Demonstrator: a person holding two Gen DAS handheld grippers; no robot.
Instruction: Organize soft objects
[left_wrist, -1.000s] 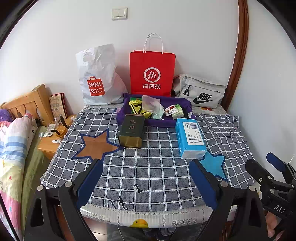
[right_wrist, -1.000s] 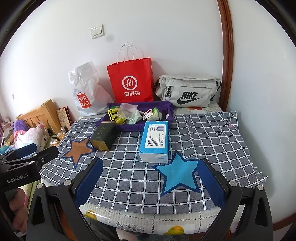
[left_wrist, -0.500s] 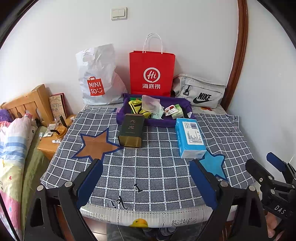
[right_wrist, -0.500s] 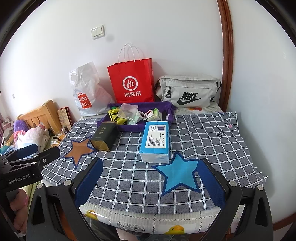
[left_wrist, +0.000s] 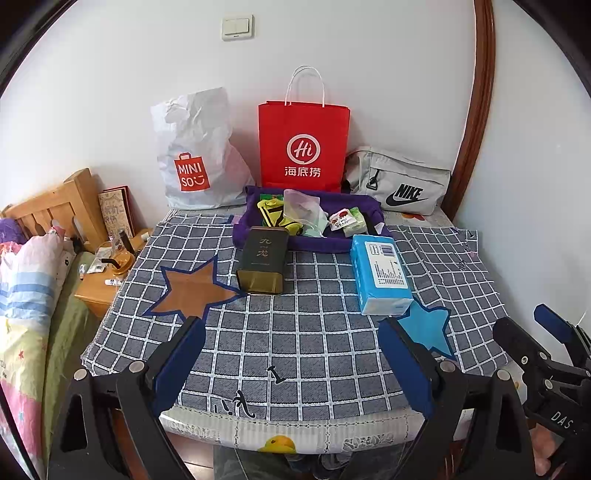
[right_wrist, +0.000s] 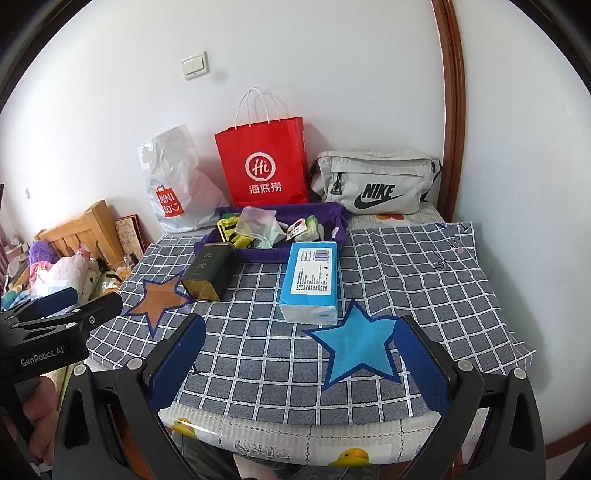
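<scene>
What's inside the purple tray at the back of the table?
The purple tray holds a clear plastic bag, a yellow-and-black item, and small green and white packets. Anything under that pile, and the tray's floor, is covered.

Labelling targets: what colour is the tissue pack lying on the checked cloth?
Bright blue with a white printed label; the tissue pack shows best in the right wrist view.

Far left, your white plastic bag (left_wrist: 195, 155) reads "MINISO". The red paper bag (left_wrist: 303, 147) shows "Hi" and "海底捞". Far right, the grey pouch (right_wrist: 373, 184) says "NIKE". The dark tin (left_wrist: 263, 258) reads "九龙". Your left gripper (right_wrist: 55, 306) says "GenRobot.AI".
</scene>
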